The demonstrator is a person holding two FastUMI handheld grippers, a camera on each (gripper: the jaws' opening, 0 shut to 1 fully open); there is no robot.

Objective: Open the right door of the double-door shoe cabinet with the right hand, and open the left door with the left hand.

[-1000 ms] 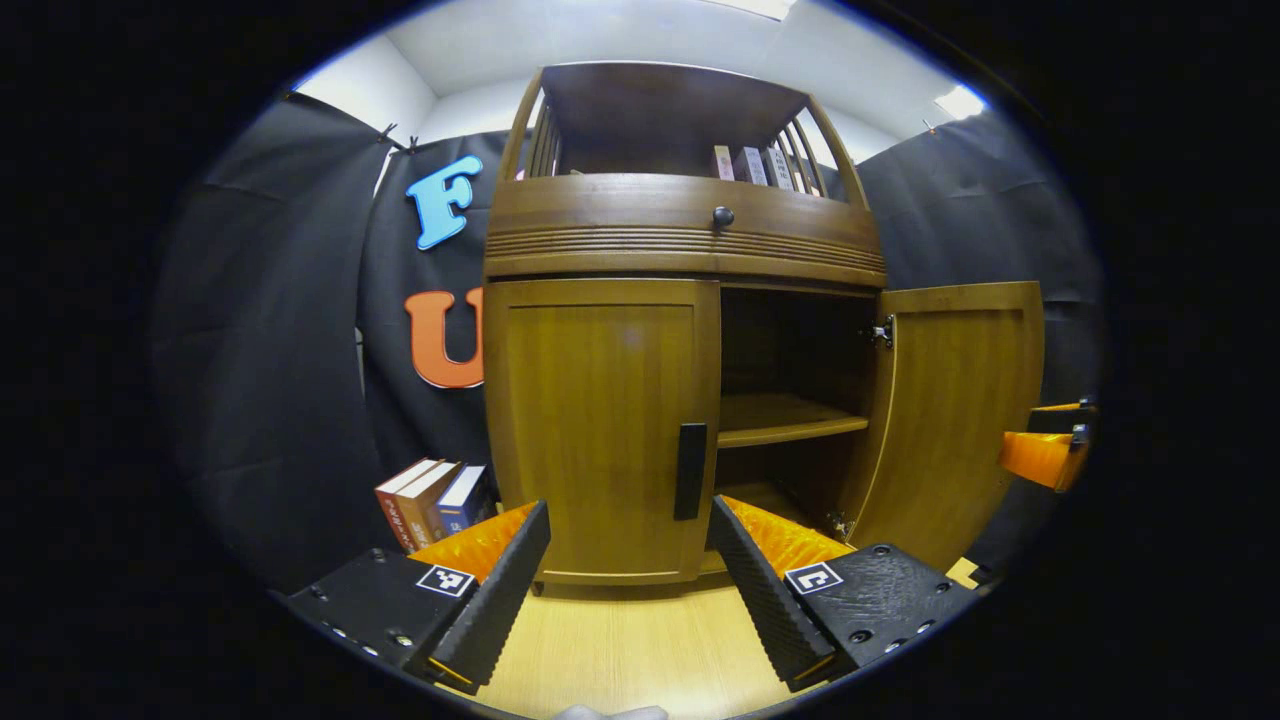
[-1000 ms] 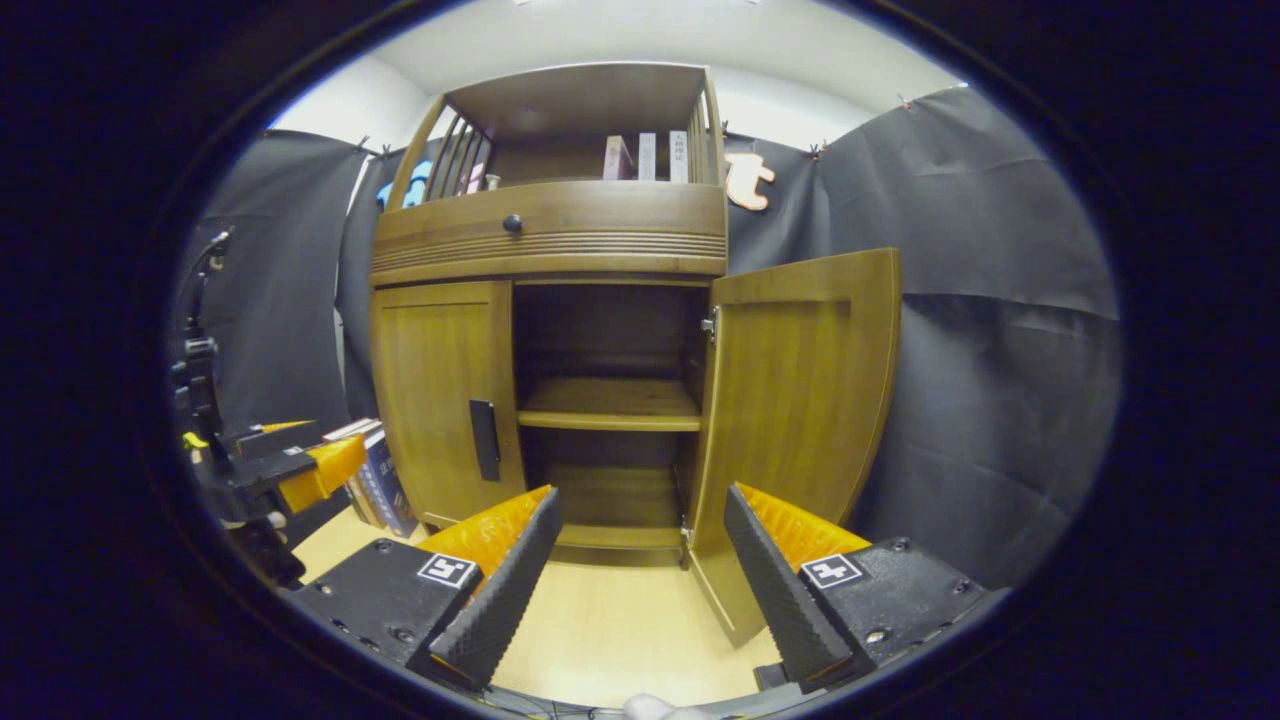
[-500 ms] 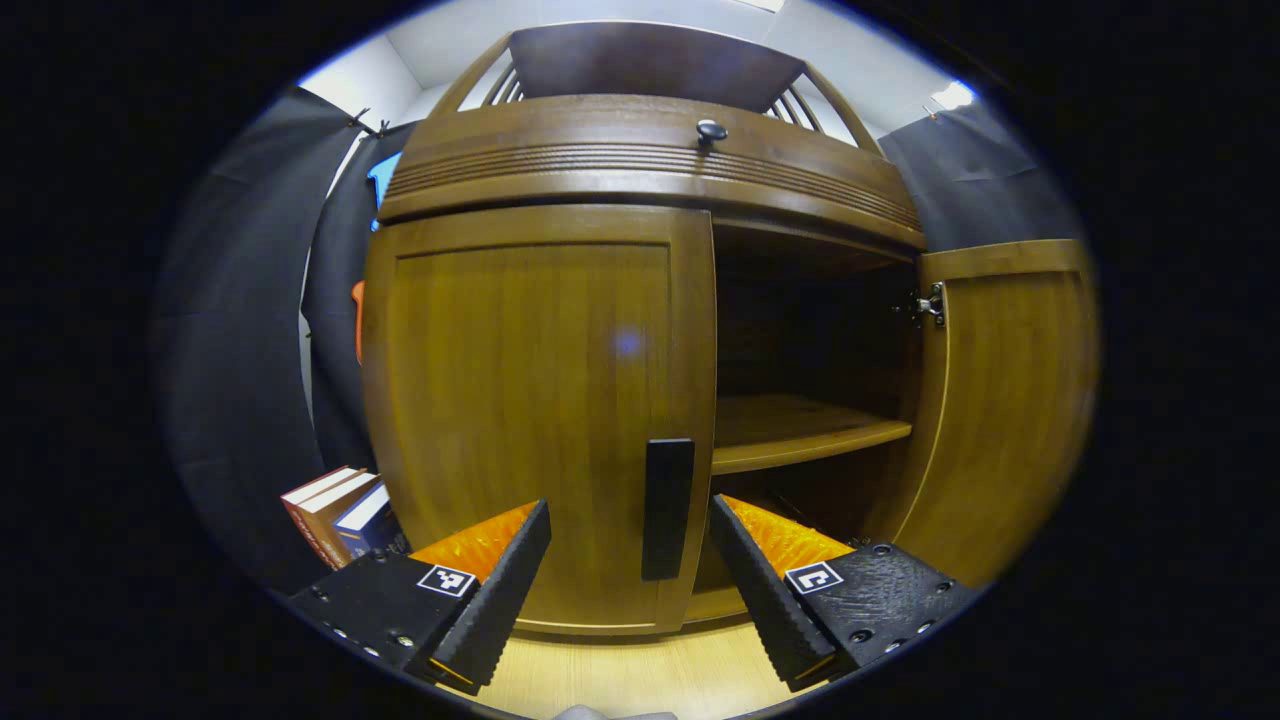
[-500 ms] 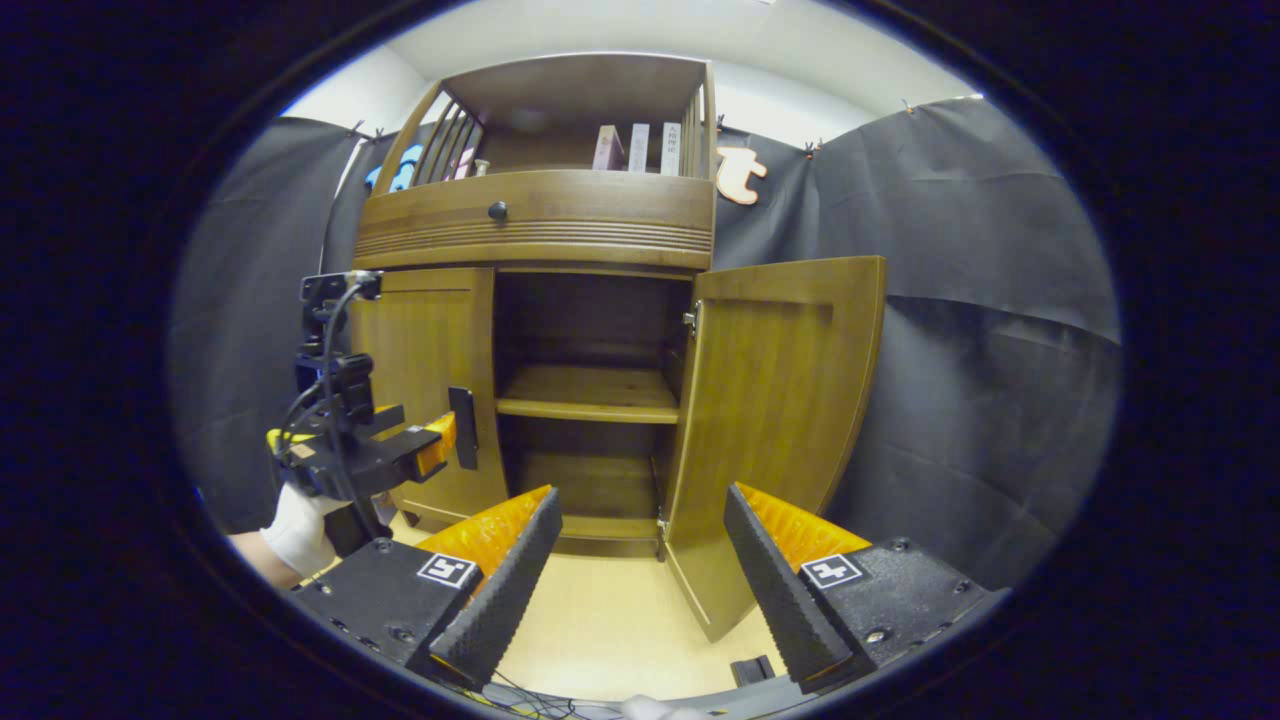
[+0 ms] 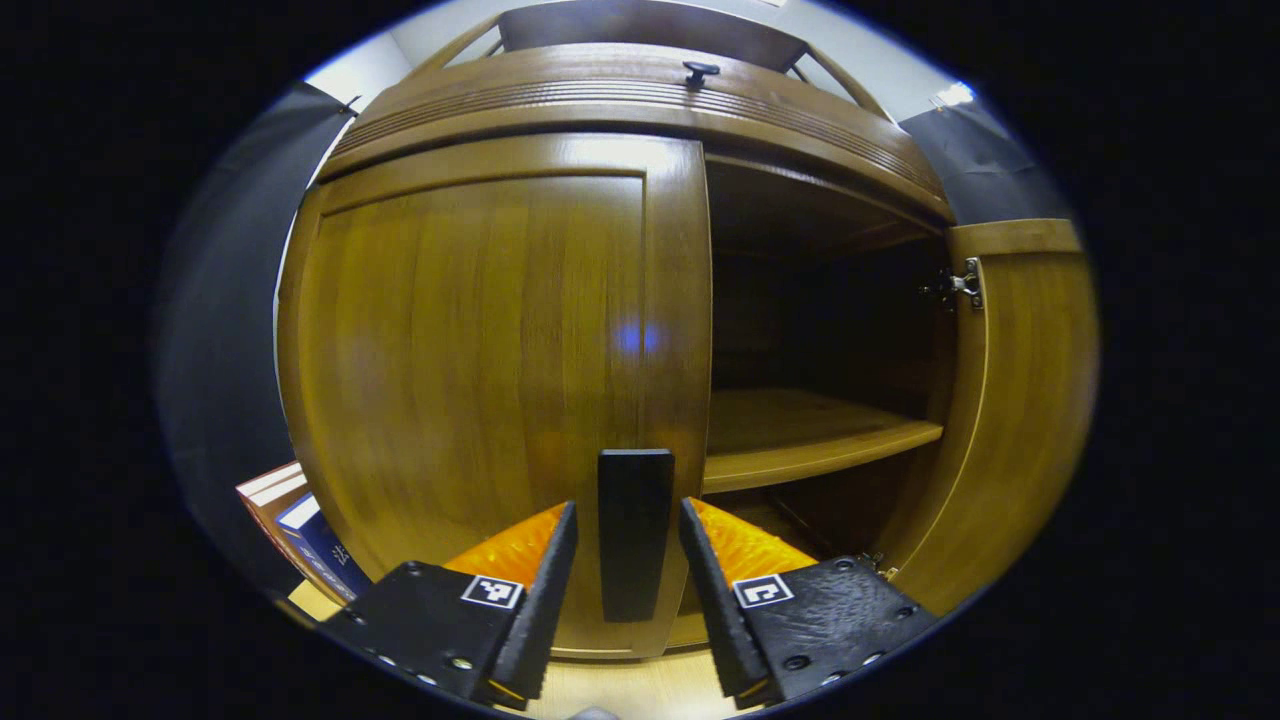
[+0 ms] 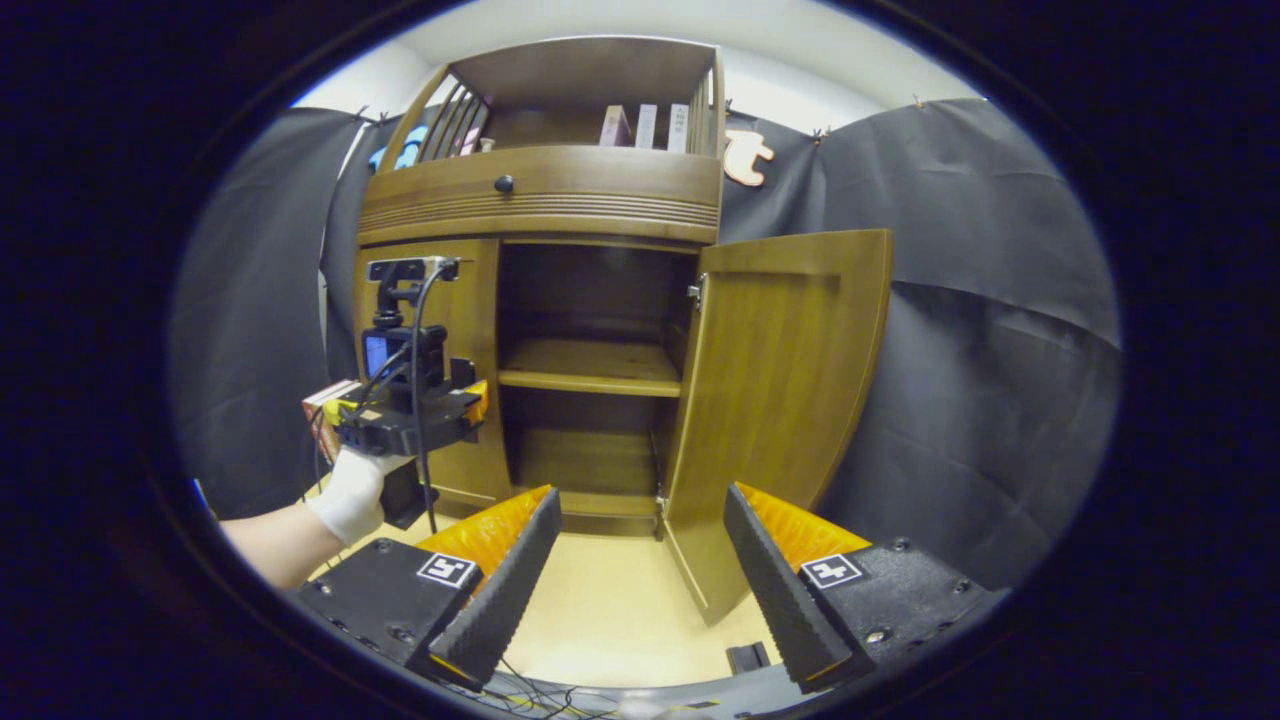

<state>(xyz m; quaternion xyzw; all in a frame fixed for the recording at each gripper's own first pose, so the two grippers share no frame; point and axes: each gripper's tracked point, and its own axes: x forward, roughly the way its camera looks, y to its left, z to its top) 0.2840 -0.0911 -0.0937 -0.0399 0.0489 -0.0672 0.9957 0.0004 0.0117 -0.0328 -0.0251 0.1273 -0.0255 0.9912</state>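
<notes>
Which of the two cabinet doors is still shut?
The left door, the one with the dark handle between the left gripper's jaws. The right door stands swung wide, showing the shelf.

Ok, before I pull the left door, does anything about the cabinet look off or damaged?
Nothing stands out. The right door hangs open on its hinge, the left door sits flush and shut, and the left gripper has its fingers either side of the door handle, not yet pressing on it.
</notes>
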